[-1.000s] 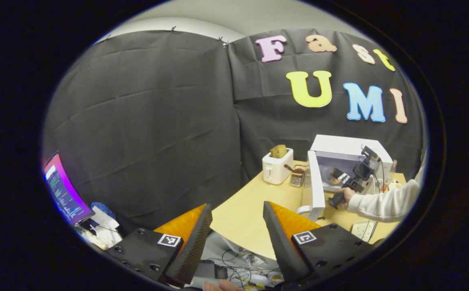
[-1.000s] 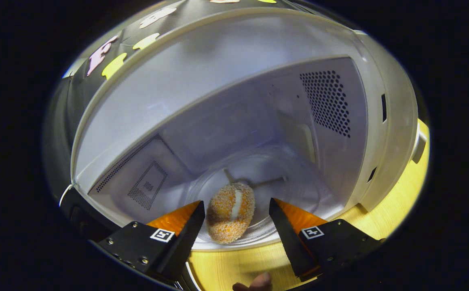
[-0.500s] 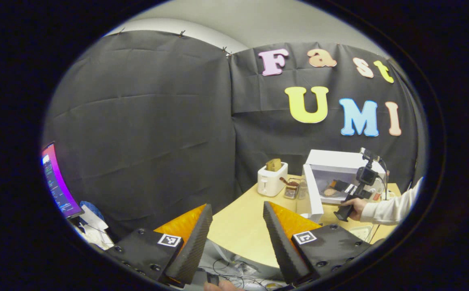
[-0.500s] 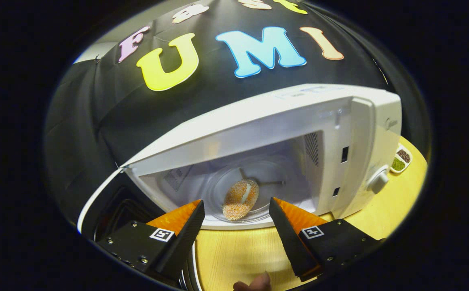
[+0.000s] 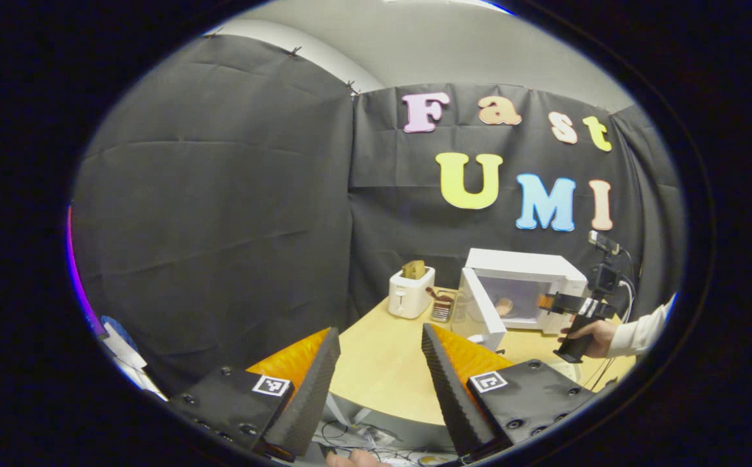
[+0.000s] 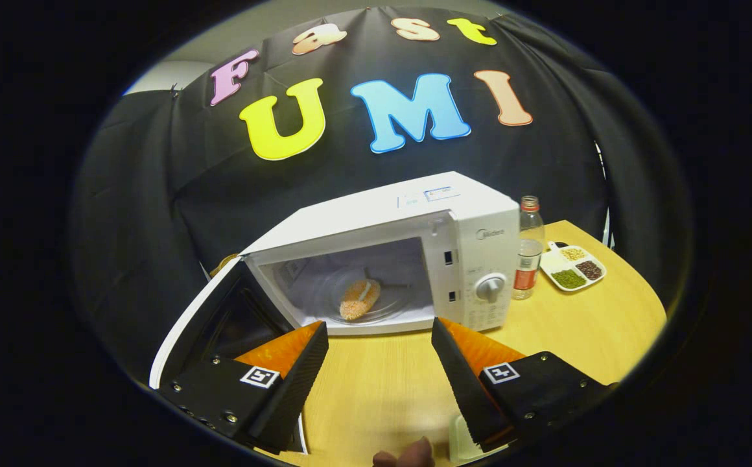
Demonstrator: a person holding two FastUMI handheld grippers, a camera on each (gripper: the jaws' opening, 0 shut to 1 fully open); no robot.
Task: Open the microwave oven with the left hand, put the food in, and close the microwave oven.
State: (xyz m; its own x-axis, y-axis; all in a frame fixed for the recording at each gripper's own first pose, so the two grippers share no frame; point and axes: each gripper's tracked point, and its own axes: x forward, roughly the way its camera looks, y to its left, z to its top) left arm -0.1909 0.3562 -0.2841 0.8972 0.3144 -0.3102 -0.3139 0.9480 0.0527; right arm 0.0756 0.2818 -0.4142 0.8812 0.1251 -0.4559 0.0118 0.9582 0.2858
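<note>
The right gripper [image 6: 380,363] has its fingers spread wide with nothing between them, hovering over the wooden table [image 6: 583,324] in front of the microwave oven [image 6: 408,259]. The food [image 6: 359,298], a crumbed orange piece, lies on the glass turntable [image 6: 389,305] inside the cavity, well beyond the fingertips, and the door [image 6: 201,324] hangs open to the side. A second ago those fingers flanked the food inside the cavity; they have since backed out. The left gripper [image 5: 380,363] is also wide and empty, held off the table's edge, farther from the oven than before. A toaster [image 5: 410,292] stands beside the oven; a bottle [image 6: 529,256] and a snack tray [image 6: 572,266] stand on the oven's dial side.
</note>
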